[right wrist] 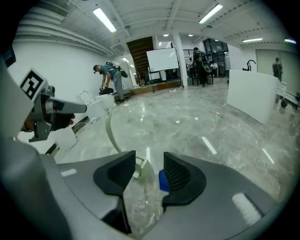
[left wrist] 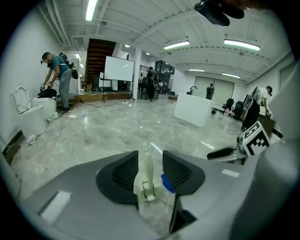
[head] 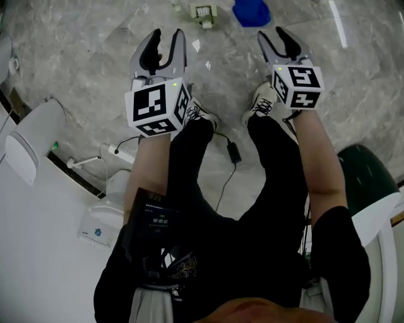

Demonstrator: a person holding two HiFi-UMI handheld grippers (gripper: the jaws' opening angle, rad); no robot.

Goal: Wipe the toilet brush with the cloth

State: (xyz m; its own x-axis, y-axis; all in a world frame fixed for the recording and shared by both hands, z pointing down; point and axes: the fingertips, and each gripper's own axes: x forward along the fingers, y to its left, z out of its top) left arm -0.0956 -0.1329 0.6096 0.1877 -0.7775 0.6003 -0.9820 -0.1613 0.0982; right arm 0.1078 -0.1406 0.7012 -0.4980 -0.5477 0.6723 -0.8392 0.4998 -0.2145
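A white toilet brush (head: 203, 11) in its holder stands on the marble floor at the top of the head view, with a blue cloth (head: 250, 11) lying just right of it. My left gripper (head: 167, 38) and right gripper (head: 274, 36) hang side by side above the floor, short of both, pointing toward them. Both are open with nothing between the jaws. In the left gripper view the brush holder (left wrist: 144, 180) and cloth (left wrist: 167, 183) show through the gap. The right gripper view shows the brush's curved handle (right wrist: 110, 131) and the cloth (right wrist: 162, 180).
A white toilet (head: 35, 135) and a small white box (head: 101, 224) stand at the left, with a cable and adapter (head: 232, 151) on the floor by my feet. A dark green seat (head: 366, 170) is at the right. Far off are a white counter (left wrist: 194, 108) and other people.
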